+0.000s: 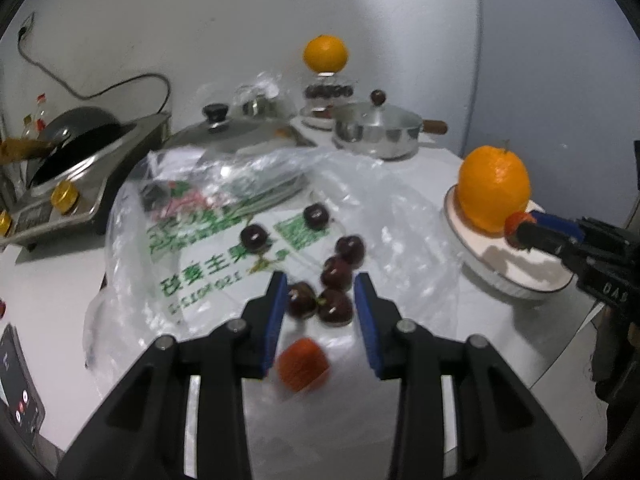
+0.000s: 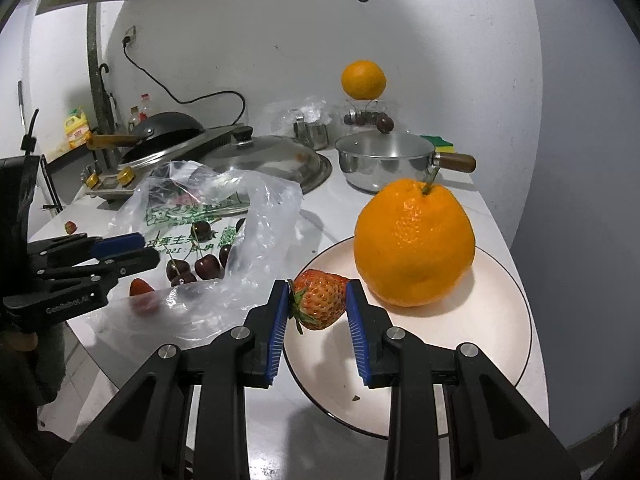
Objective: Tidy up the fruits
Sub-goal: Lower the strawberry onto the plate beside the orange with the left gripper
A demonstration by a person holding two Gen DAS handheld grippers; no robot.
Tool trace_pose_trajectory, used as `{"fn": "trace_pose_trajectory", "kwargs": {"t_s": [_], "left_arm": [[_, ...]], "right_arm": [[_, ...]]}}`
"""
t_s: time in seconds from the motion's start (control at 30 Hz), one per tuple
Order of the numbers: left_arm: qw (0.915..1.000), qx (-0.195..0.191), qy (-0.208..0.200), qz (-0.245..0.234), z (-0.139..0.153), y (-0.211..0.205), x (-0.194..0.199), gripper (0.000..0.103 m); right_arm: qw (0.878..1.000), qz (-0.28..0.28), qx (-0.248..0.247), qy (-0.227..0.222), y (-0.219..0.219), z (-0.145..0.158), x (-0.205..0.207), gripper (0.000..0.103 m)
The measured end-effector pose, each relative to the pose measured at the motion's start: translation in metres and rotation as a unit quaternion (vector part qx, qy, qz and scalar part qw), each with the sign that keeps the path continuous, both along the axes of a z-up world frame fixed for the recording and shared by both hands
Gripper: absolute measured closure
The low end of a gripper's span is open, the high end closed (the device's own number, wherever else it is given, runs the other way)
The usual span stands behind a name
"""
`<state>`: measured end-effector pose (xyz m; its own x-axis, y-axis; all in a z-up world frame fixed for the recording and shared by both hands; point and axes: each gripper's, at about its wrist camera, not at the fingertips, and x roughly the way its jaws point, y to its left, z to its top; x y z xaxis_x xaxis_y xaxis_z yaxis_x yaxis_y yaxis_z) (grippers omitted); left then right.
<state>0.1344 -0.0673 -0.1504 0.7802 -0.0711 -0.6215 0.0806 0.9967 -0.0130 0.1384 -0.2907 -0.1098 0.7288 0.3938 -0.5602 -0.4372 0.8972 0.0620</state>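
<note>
- The right gripper (image 2: 318, 300) is seen at lower centre of the right wrist view, clenched on a strawberry (image 2: 320, 299), whose sides are pressed by both blue pads.
- The held strawberry is positioned over the near left rim of a white plate (image 2: 500, 344), just beside a large orange (image 2: 414, 242) that rests on the plate at centre right.
- In the left wrist view the left gripper (image 1: 320, 294) is seen at lower centre with its jaws parted and nothing gripped; whether they are pressed on anything cannot be told beyond that gap.
- A second strawberry (image 1: 303, 364), blurred, lies on the white counter (image 1: 52, 280) between the left fingers, nearer the camera than the pads.
- Dark cherries (image 1: 336, 276) are scattered on a clear plastic bag (image 1: 224, 216) printed in green, at the centre of the left wrist view; two lie between the left fingertips.
- A steel pot (image 2: 384, 160) with a wooden handle is seen upper centre right, with a second orange (image 2: 363, 80) perched behind it.
- A glass lid (image 2: 272, 160) lies left of the pot.
</note>
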Motion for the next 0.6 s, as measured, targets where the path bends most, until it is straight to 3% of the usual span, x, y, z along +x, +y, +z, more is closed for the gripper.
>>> {"fn": "trace_pose_trajectory", "kwargs": {"t_s": [0.43, 0.6], "left_arm": [[0.9961, -0.013, 0.086, 0.019, -0.043, 0.007, 0.008, 0.063], [0.9967, -0.015, 0.079, 0.015, -0.045, 0.006, 0.003, 0.064]], "right_arm": [[1.0, -0.004, 0.003, -0.002, -0.002, -0.001, 0.0, 0.072], [1.0, -0.007, 0.006, -0.003, -0.009, 0.001, 0.0, 0.072]]}}
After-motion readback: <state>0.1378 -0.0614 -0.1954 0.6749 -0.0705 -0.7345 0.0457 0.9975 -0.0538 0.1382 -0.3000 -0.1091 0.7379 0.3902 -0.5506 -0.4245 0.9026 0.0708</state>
